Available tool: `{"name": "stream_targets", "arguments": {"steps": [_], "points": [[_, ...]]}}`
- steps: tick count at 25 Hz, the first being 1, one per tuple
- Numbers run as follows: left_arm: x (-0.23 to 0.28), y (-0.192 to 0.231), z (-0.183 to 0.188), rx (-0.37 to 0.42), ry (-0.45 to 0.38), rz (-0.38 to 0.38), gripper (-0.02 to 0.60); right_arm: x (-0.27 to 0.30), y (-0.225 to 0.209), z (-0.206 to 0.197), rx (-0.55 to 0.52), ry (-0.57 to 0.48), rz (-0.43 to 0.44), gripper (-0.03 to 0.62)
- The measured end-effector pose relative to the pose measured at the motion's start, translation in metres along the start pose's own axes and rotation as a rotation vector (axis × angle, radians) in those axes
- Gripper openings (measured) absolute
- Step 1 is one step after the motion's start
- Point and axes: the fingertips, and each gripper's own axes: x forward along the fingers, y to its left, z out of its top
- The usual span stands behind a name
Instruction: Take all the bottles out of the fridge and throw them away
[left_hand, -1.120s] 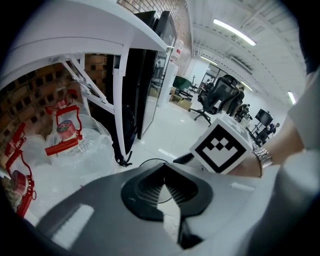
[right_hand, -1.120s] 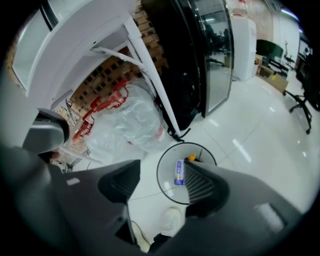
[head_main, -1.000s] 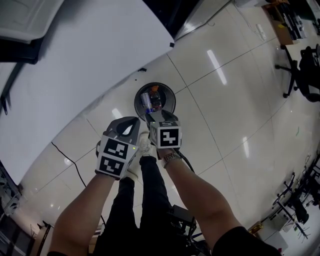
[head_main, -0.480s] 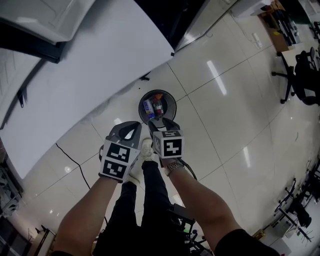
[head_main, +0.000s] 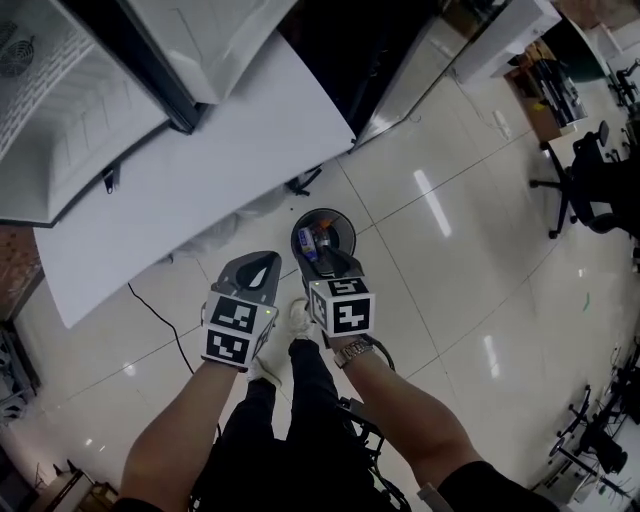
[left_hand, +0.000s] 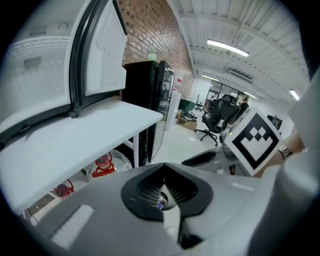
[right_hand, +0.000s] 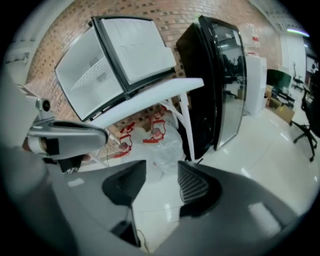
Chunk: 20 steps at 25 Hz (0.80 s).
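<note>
A round dark bin (head_main: 301, 229) stands on the glossy floor beside the white table, with bottles (head_main: 318, 241) lying inside it. Both grippers hang above the floor just short of the bin. My left gripper (head_main: 258, 268) has its tips together with nothing held; in the left gripper view (left_hand: 163, 170) only a sliver of the bin's contents shows below the closed tips. My right gripper (head_main: 335, 262) is open; its jaws (right_hand: 162, 172) have just been closing and nothing is between them. The black fridge (right_hand: 215, 80) stands behind the table.
A white table (head_main: 200, 170) carries a white box with raised lids (head_main: 100, 90). Plastic bags with red print (right_hand: 155, 132) lie under it. A black cable (head_main: 165, 325) runs over the floor. Office chairs (head_main: 590, 180) stand far right. The person's legs are below the grippers.
Both grippers have risen away from the bin, which now looks smaller. More of the table, the lidded box and the fridge has come into view.
</note>
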Motion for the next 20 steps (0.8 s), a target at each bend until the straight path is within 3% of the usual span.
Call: {"name": "stream_targets", "arguments": {"steps": [9, 15, 20], "points": [[-0.130, 0.023, 0.056, -0.018, -0.214, 0.139, 0.003, -0.082, 0.108, 0.075, -0.177, -0.171, 0.113, 0.180], [-0.244, 0.056, 0.079, -0.049, -0.375, 0.282, 0.003, -0.138, 0.223, 0.127, -0.345, -0.313, 0.259, 0.110], [-0.325, 0.060, 0.086, -0.032, -0.483, 0.363, 0.003, -0.183, 0.305, 0.155, -0.479, -0.419, 0.339, 0.048]]}}
